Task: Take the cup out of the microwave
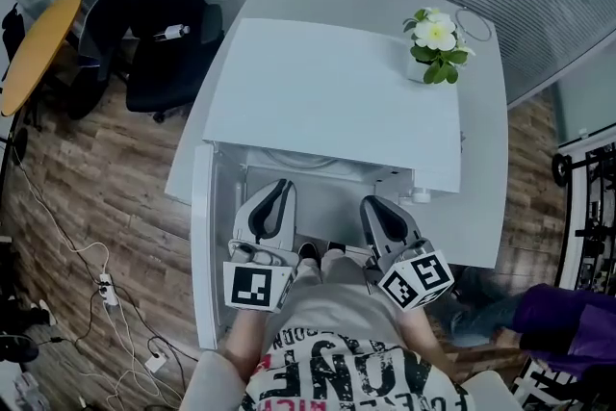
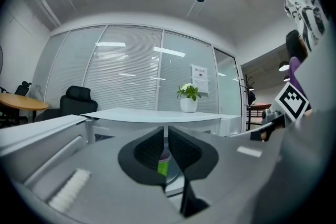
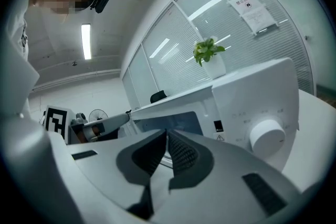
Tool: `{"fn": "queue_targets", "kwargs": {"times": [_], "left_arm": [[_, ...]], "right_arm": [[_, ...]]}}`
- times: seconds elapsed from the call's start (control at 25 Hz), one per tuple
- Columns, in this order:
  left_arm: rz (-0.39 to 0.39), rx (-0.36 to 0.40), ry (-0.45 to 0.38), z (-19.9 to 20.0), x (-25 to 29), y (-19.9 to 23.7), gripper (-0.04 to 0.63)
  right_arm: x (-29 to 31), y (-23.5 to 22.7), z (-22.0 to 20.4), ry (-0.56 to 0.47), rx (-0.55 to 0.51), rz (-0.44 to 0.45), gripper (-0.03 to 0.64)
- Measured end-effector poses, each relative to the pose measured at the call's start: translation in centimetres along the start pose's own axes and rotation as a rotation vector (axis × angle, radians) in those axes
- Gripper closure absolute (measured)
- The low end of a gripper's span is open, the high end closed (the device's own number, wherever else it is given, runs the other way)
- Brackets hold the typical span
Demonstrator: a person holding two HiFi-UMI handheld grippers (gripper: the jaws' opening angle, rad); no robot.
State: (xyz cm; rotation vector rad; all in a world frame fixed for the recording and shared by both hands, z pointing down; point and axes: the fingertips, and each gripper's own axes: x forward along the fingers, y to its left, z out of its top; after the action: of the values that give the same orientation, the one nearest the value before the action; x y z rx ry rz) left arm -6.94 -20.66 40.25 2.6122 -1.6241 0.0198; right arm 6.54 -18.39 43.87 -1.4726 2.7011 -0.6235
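Observation:
The white microwave [image 1: 337, 91] stands on a white table, its door [image 1: 200, 245] swung open to the left. Both grippers reach into the mouth of its cavity. In the left gripper view a green cup [image 2: 164, 164] with a purple top stands on the glass plate [image 2: 177, 180], seen through the thin slit between the jaws of my left gripper [image 2: 165, 131], which hold nothing. The left gripper [image 1: 279, 188] is on the left in the head view, where the cup is hidden. My right gripper [image 3: 167, 134] is shut and empty, beside the left gripper [image 1: 373, 203].
A potted plant [image 1: 435, 43] sits on the microwave's far right corner. The control dial [image 3: 266, 136] is on the panel right of the cavity. A black office chair [image 1: 154, 14], a round wooden table [image 1: 38, 43] and floor cables [image 1: 106, 289] lie to the left.

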Motion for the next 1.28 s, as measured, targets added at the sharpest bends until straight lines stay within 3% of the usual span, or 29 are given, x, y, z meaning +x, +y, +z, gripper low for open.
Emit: {"fn": "queue_targets", "kwargs": {"times": [0.68,0.88,1.28], "left_arm": [[-0.040,0.035,-0.006,0.2,-0.6,1.2,0.560],[-0.054,0.046,0.054,-0.6,-0.5,1.3,0.560],[-0.086,0.195,0.101,-1.4,0.1,1.1,0.560]], "right_arm": [[-0.1,0.5,0.6,-0.037,-0.010,-0.049,0.595],[0.0,0.4,0.8,-0.044,-0.014,-0.051,0.595],[-0.1,0.1,1.0,-0.056,-0.002,-0.067,0.595]]}}
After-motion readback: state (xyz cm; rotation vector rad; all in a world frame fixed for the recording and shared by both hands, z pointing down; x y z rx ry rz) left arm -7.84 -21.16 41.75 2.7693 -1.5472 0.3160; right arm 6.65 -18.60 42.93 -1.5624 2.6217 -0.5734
